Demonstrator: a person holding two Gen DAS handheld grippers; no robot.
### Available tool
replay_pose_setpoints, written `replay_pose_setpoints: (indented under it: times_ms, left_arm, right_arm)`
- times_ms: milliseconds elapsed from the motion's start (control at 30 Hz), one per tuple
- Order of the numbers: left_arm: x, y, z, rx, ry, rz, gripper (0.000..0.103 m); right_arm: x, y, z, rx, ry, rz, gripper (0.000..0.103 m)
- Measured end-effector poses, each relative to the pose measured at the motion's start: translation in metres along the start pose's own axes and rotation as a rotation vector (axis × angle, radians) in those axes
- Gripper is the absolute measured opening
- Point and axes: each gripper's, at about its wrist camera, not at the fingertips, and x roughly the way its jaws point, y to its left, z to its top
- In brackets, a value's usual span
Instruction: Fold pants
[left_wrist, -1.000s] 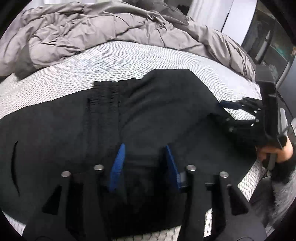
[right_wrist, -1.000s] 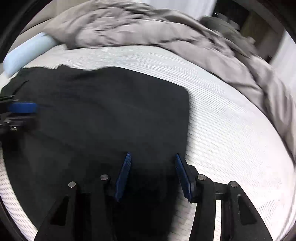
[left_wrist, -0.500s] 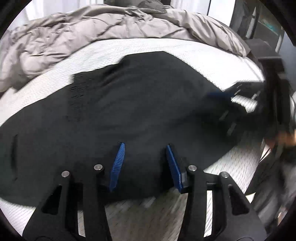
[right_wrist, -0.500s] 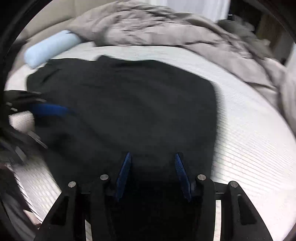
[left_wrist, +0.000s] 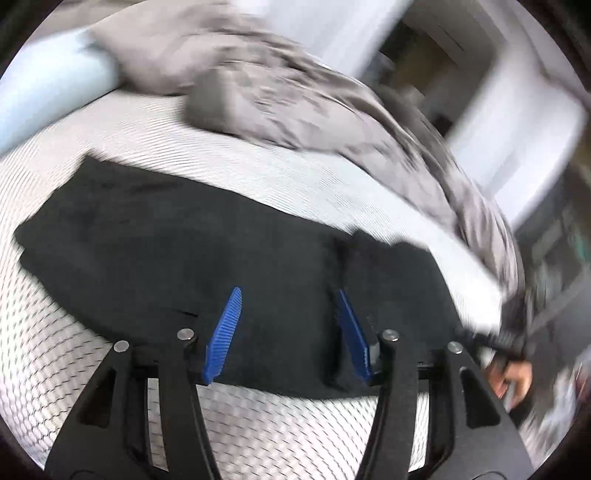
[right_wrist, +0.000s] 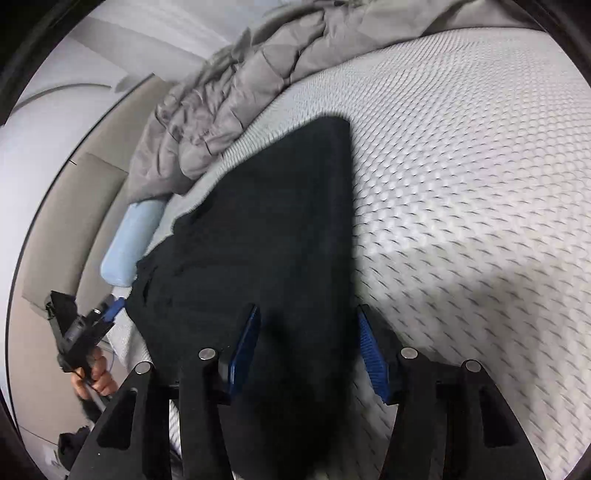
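Pants (left_wrist: 229, 258) of soft black knit lay flat on the bed's mattress (left_wrist: 258, 424), already folded into a compact oblong with a doubled layer showing as a raised ridge near its 3 o'clock end in the left wrist view. Judging by that shape, at least one fold was done; whether a further fold remained could not be told.

Left tongs (left_wrist: 288, 325) hovered over the near edge of the pants, blue ribbed pads well apart and opening, with cloth lying beneath the gap but nothing pinched. Right tongs (right_wrist: 308, 350) were held over the opposite end, jaws closing; dark cloth lay between and under the pads, yet no pad visibly pressed on it. A hand (right_wrist: 94, 376) gripped the left tool at 8 o'clock in the right wrist view.

Mattress fabric was a white honeycomb mesh, springy-looking. A quilted grey duvet (right_wrist: 236, 96) sat crumpled toward 11 o'clock, matte and puffy. A pale blue cylindrical bolster (right_wrist: 129, 243) rested just beside the far end of the pants.
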Motion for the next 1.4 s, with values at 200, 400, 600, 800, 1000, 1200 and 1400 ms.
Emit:
replay_pose_setpoints:
  times_ms: [200,400,600,800,1000,1200,1400]
  left_arm:
    - [-0.014,0.062,0.003,-0.149,0.003,0.092,0.05]
    - [-0.033,0.106,-0.003,-0.243,0.016,0.158,0.05]
    - [-0.016,0.136,-0.007,-0.345,0.043,0.067,0.05]
    - [0.011,0.133,0.012,-0.375,-0.025,0.143,0.011]
    - [-0.008,0.01,0.043,-0.03,-0.173,0.197,0.003]
    - [-0.008,-0.196,0.006,0.356,-0.139,-0.087,0.004]
    - [0.101,-0.294,-0.088,0.592,0.312,-0.297,0.041]
  right_arm:
    - [-0.003,0.027,0.023,-0.157,-0.082,-0.122,0.01]
    - [0.001,0.027,0.02,-0.172,-0.055,-0.303,0.052]
    - [-0.024,0.033,0.015,-0.142,-0.147,-0.257,0.061]
    - [-0.021,0.04,0.015,-0.139,-0.141,-0.241,0.062]
    - [-0.032,0.046,0.003,-0.169,-0.147,-0.233,0.062]
    - [-0.049,0.04,0.005,-0.151,-0.196,-0.218,0.062]
    - [-0.064,0.016,0.005,-0.1,-0.217,-0.27,0.062]
